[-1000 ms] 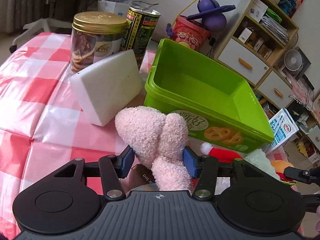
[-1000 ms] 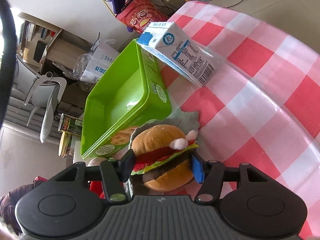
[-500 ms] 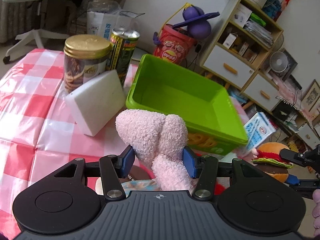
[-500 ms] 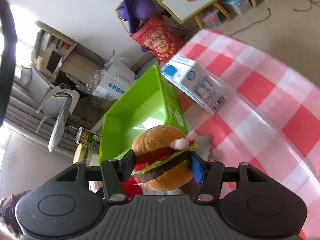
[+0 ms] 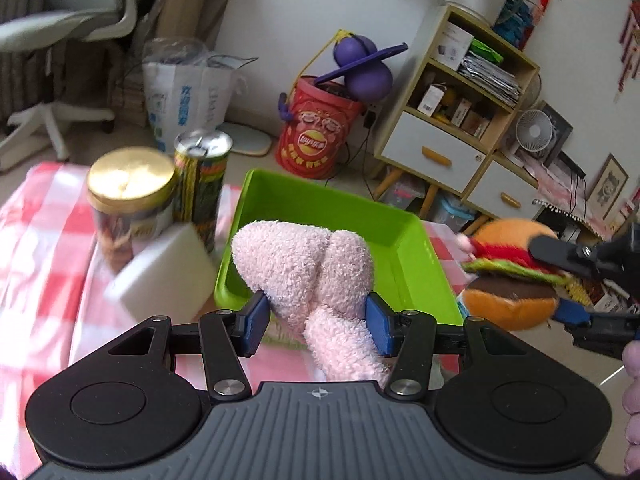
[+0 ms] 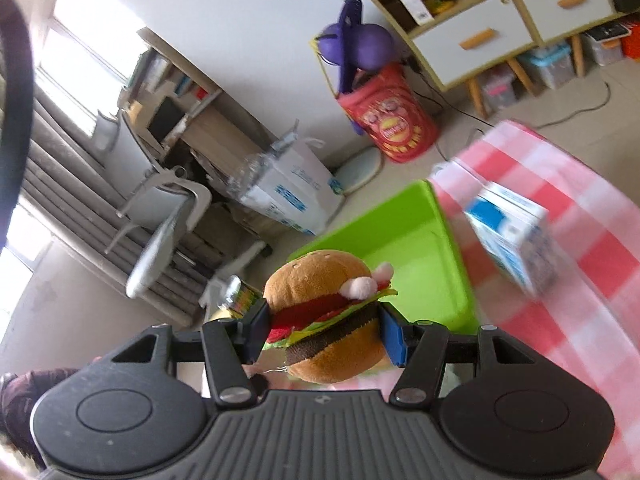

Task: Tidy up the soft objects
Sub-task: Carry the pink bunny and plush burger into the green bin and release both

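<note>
My left gripper (image 5: 316, 322) is shut on a fluffy pink plush toy (image 5: 304, 268), held up in front of the near edge of the green plastic bin (image 5: 400, 240). My right gripper (image 6: 326, 330) is shut on a plush hamburger (image 6: 324, 316), lifted above the table beside the same green bin (image 6: 420, 248). In the left wrist view the hamburger (image 5: 508, 276) hangs to the right of the bin, with the right gripper's fingers (image 5: 560, 252) pressing on it. The bin looks empty.
A white foam block (image 5: 168, 276), a gold-lidded jar (image 5: 128, 204) and a tall can (image 5: 202, 184) stand left of the bin on the red-checked tablecloth (image 5: 36, 264). A blue-and-white milk carton (image 6: 512, 236) lies right of the bin. Shelves, a red tub and a chair stand beyond the table.
Both grippers rose with their toys off the table. The hamburger now hangs level with the bin's right side, and the bin and other items sit lower in both views.
</note>
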